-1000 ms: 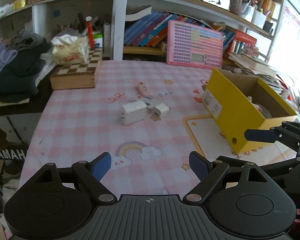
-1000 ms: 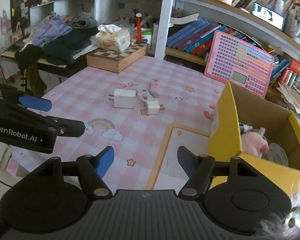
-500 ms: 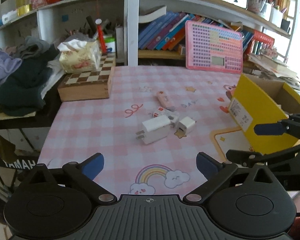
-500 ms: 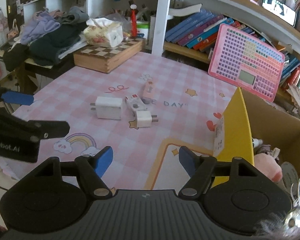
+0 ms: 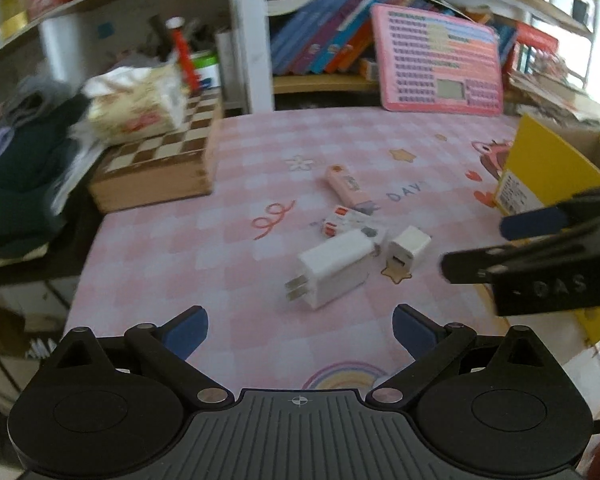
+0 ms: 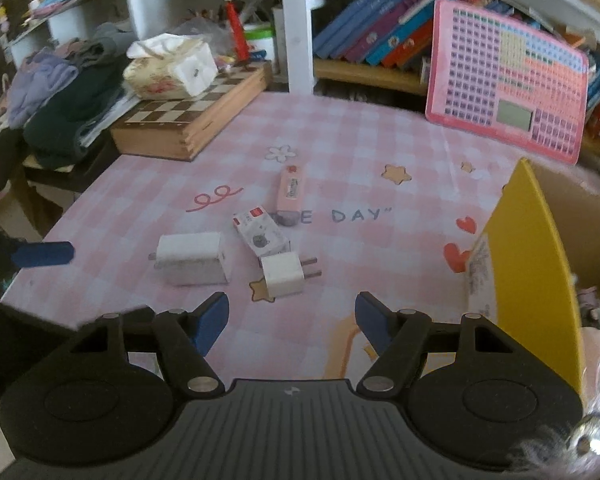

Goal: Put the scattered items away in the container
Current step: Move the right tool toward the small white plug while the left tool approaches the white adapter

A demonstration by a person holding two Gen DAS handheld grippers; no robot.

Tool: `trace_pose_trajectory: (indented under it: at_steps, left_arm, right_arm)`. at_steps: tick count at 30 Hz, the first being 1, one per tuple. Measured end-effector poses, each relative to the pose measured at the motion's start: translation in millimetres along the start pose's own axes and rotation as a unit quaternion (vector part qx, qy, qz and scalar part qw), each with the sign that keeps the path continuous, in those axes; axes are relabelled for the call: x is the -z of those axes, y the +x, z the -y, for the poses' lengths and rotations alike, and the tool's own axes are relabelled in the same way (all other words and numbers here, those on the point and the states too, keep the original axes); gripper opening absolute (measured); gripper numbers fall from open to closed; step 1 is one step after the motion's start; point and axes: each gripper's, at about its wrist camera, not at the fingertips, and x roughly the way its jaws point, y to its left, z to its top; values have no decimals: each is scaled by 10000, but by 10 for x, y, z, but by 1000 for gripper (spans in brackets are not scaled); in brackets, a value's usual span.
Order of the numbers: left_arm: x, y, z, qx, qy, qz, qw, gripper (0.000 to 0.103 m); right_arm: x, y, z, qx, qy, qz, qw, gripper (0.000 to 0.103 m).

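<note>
Several small items lie together on the pink checked tablecloth: a large white charger (image 5: 334, 266) (image 6: 194, 258), a small white plug cube (image 5: 408, 249) (image 6: 284, 275), a small printed box (image 5: 346, 220) (image 6: 260, 234) and a pink stick-shaped item (image 5: 348, 186) (image 6: 292, 188). The yellow cardboard box (image 5: 548, 174) (image 6: 536, 256) stands at the right. My left gripper (image 5: 300, 330) is open and empty, just short of the large charger. My right gripper (image 6: 291, 322) is open and empty, just short of the small plug cube.
A wooden chessboard box (image 5: 160, 168) (image 6: 192, 120) with a tissue pack (image 6: 172, 66) sits at the table's far left. A pink keyboard toy (image 5: 436, 66) (image 6: 508, 80) leans on the bookshelf behind. Dark clothes (image 6: 72, 100) are piled at the left. A soft toy (image 6: 596, 356) lies inside the box.
Both grippers have moved forward toward the cluster of chargers, which now looks larger and nearer. Both stay open. The items have not moved.
</note>
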Motion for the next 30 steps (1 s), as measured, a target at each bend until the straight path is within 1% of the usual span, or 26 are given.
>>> trace_pose_trajectory:
  at_steps: [4,7,10,14,18,21,23,24,25,27,30]
  left_arm:
    - [-55,189,101,-4,348,-59,9994,100]
    - [-84,305,140,0,509,-47,9987,99]
    - [-116,411,144,56,559,-48,9984,98]
    - [-164,535,133,124,594,-54,9981,94]
    - [-212,634,102,186,491,-88,9986,90]
    - [-227,688,101,254,442,-140,9986,84]
    - [-230,713,107,290,441,-184,9984,76]
    - [-233,721,105,316,424,-190,9984,75]
    - [-239,721,102,344,403,-183,9984,72]
    - [-251,722,86,434,340,-200,9983,68]
    - [-250,704,97,562,366,-188,9976,57]
  right_arm:
    - [-79,201,51,-113,282,-277,9992,69]
    - [-124,302,51,-134,340,-379,9986,69]
    - [-176,397,40,-119,317,-422,9985,68]
    - [-239,552,59,-127,346,-556,9978,65]
    - [-286,698,84,-92,390,-702,9967,65]
    - [-312,756,105,-73,387,-739,9965,63]
    - [-327,772,102,-68,320,-750,9966,62]
    - [-330,775,101,-62,281,-745,9968,58]
    - [-331,775,102,-59,230,-743,9970,55]
    - [-327,771,103,-85,143,-747,9971,51]
    - [-314,763,100,-118,47,-761,9970,46]
